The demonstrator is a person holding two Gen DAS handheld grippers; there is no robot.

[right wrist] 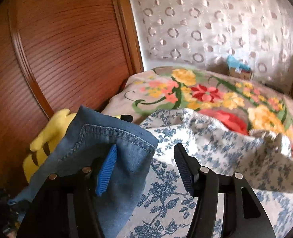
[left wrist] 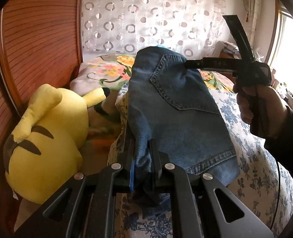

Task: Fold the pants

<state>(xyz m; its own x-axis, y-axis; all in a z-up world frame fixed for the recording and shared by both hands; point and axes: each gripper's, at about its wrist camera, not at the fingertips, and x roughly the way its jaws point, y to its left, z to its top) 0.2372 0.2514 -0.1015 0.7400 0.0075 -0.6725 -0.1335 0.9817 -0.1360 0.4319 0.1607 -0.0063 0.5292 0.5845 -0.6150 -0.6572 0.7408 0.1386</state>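
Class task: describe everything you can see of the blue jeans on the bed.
The jeans are faded blue denim with paler stitched seams, a back pocket facing up and a hemmed edge. They lie folded on the blue-flowered bedspread, beside a yellow plush toy. The left tongs are shut on a bunched edge. The right tongs stand open: one blue ribbed pad lies against a corner of the denim, the other is clear of it.

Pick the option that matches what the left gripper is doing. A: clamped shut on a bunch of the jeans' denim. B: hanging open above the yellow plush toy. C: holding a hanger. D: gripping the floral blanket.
A: in the left wrist view the left gripper has both jaws pressed onto a bunched edge of the jeans, while the yellow plush toy lies untouched beside it.
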